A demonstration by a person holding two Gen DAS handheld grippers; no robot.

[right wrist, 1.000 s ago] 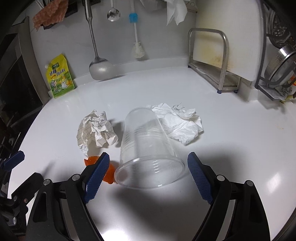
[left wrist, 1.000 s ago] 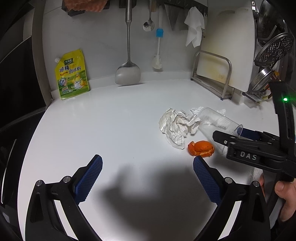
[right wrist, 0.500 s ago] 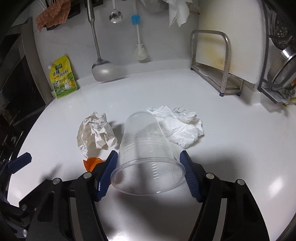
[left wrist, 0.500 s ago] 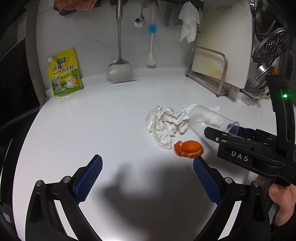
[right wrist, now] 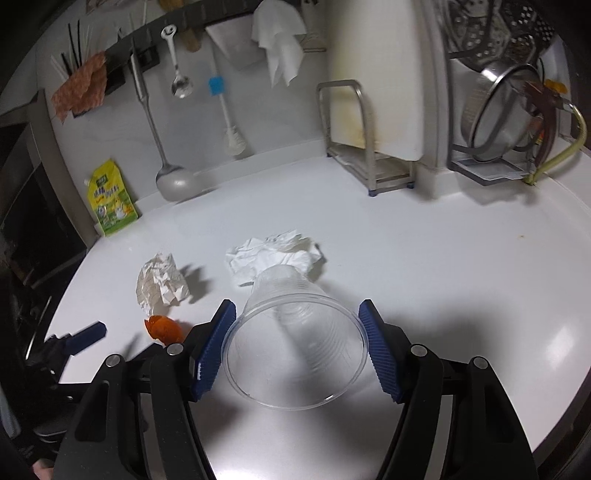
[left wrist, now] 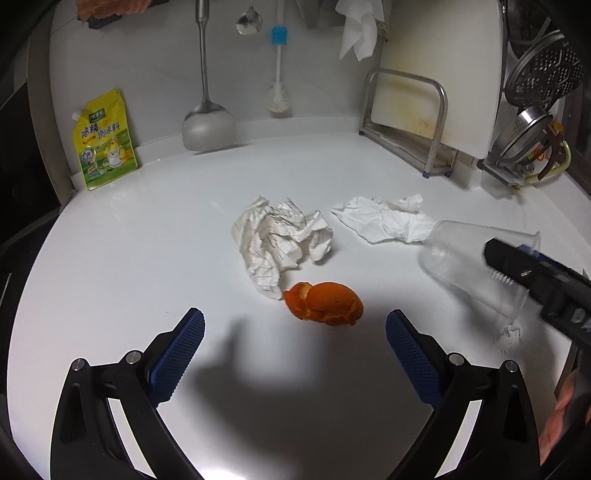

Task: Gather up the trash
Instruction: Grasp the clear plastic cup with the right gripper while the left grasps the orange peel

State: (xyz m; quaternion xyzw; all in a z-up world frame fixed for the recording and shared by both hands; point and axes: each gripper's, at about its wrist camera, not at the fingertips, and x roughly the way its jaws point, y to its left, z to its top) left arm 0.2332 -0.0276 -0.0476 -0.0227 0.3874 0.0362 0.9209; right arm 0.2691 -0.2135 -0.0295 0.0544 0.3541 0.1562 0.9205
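On the white worktop [left wrist: 129,277]: two crumpled papers, one grid-lined [left wrist: 280,236] at 12 o'clock of one orange peel [left wrist: 325,303], one plain tissue [left wrist: 384,221] at 2 o'clock. One clear plastic cup [right wrist: 295,332]. One yellow pouch [left wrist: 105,140] at 10 o'clock. Hanging behind: one ladle [left wrist: 208,125], one spoon [left wrist: 246,24], one brush [left wrist: 279,94].
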